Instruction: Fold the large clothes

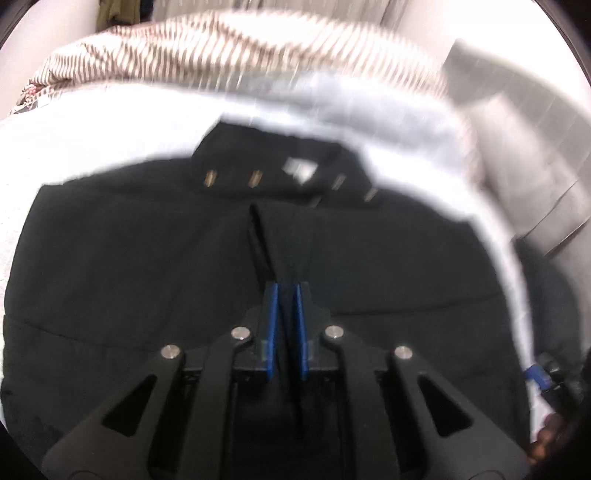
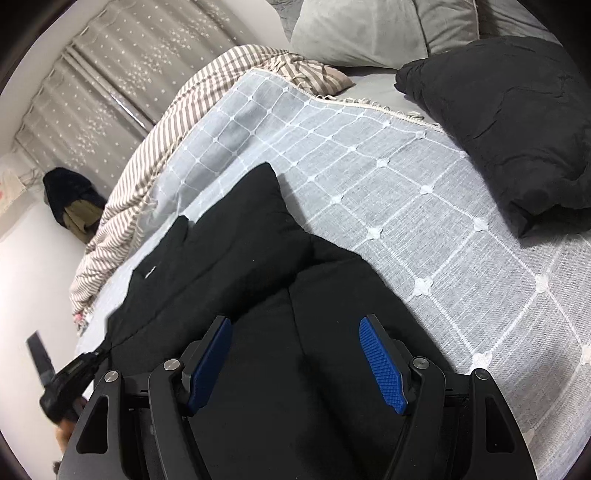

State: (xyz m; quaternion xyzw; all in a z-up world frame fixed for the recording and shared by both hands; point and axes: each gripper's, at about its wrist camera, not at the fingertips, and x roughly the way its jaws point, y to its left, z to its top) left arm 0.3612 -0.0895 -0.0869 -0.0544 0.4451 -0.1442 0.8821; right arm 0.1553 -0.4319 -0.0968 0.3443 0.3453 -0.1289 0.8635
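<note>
My left gripper [image 1: 287,291] has its jaws nearly together, and in the left wrist view a narrow dark strip, seemingly the front edge or zip placket of the black jacket [image 1: 147,266], runs up from between the blue pads; I judge I have pinched that edge, though the blur keeps me from being sure how much cloth is caught. My right gripper [image 2: 295,354] hangs over the jacket's lower part with its jaws wide apart and nothing between them. The jacket lies on the bed, spread over the grey checked blanket [image 2: 388,192] toward its near edge, collar [image 1: 284,166] pointing toward the far side. To fold well, I should get a firm bite on both layers at the front edge before lifting, bring my right jaws down on the matching hem so the cloth rises evenly, and carry the panel across low and flat to keep the padding from bunching. Around it, a striped throw [image 2: 155,140] is bunched along the bed's left edge, close to the jacket's collar and shoulder, and could snag a sleeve swung that way. A dark cushion [image 2: 517,122] sits well apart at the far right corner, with grey pillows [image 2: 369,33] behind it, leaving open blanket to the right for the fold.
</note>
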